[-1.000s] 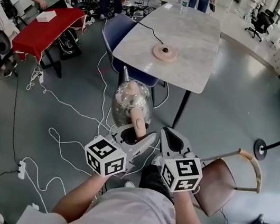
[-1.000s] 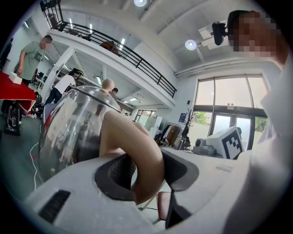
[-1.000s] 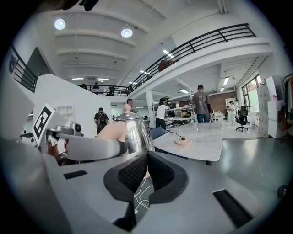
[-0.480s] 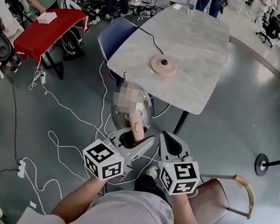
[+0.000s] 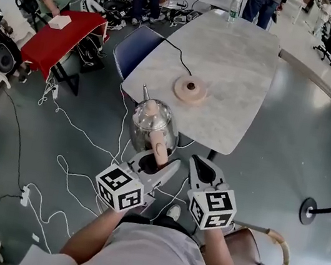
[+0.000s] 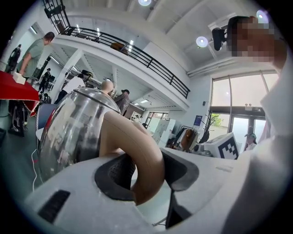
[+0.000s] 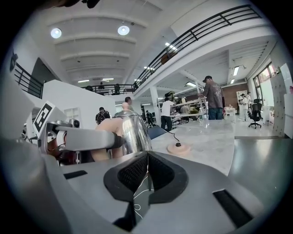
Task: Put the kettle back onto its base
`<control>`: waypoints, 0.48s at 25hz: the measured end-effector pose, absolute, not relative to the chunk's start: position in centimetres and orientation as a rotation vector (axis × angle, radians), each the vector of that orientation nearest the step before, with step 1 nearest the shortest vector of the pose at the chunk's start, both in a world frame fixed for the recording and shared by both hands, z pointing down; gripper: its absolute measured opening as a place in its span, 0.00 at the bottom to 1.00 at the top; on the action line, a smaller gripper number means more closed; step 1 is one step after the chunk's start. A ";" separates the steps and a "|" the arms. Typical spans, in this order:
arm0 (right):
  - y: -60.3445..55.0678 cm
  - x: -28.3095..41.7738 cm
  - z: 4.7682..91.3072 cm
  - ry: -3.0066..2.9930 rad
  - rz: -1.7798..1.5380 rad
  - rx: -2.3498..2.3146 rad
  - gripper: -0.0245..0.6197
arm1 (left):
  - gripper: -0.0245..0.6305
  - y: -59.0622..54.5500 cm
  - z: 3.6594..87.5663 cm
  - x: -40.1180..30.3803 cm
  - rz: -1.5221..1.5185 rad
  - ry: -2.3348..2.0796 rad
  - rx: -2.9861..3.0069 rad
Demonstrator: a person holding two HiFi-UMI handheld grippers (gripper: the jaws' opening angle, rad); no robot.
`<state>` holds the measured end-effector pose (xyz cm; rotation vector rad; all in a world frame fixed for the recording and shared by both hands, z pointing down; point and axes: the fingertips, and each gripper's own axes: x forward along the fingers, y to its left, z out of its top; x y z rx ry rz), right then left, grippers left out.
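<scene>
Head view and both gripper views, kettle in transit. The left gripper (image 5: 156, 164) is clamped on the curved beige handle (image 5: 160, 151) of the glass-and-steel kettle (image 5: 150, 121). In the left gripper view, the handle sits between the two dark pads with both jaws pressing on it. The kettle hangs upright in the air at the near edge of the grey marble table (image 5: 245, 60), apparently just short of it, though the steep angle makes this uncertain. The round beige base (image 5: 190, 89) lies on the table beyond the kettle and well apart from it, with a black cord (image 5: 176, 45) running off it. The right gripper (image 5: 200, 166) hovers beside the left, jaws pressed together with nothing between them. White cables (image 5: 82, 139) trail across the floor below.
</scene>
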<state>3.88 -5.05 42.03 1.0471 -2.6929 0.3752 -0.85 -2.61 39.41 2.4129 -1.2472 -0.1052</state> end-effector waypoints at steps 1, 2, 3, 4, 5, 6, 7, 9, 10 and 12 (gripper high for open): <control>-5.5 3.9 42.0 -2.696 0.376 1.039 0.05 | 0.28 -3.1 39.3 -0.7 -0.106 -1.250 2.411; -5.8 4.0 42.0 -2.699 0.377 1.033 0.05 | 0.28 -3.4 39.3 -0.6 -0.106 -1.252 2.410; -5.9 4.0 41.9 -2.702 0.376 1.027 0.05 | 0.28 -3.6 39.3 -0.5 -0.104 -1.254 2.408; -5.9 4.0 41.9 -2.704 0.374 1.021 0.05 | 0.29 -3.7 39.3 -0.4 -0.103 -1.255 2.406; -5.9 4.0 42.0 -2.705 0.371 1.016 0.05 | 0.29 -3.8 39.4 -0.4 -0.103 -1.256 2.403; -6.0 4.0 41.9 -2.707 0.369 1.012 0.05 | 0.29 -3.9 39.4 -0.4 -0.104 -1.256 2.401; -6.1 4.0 41.9 -2.710 0.366 1.009 0.05 | 0.29 -4.1 39.4 -0.4 -0.105 -1.255 2.401; -6.6 4.0 42.0 -2.713 0.364 1.007 0.05 | 0.29 -4.6 39.6 -0.3 -0.102 -1.251 2.404; -6.9 4.0 42.0 -2.714 0.364 1.007 0.05 | 0.29 -4.9 39.7 -0.2 -0.098 -1.251 2.406; -7.4 4.2 42.0 -2.714 0.362 1.006 0.05 | 0.29 -5.4 39.9 -0.1 -0.096 -1.250 2.406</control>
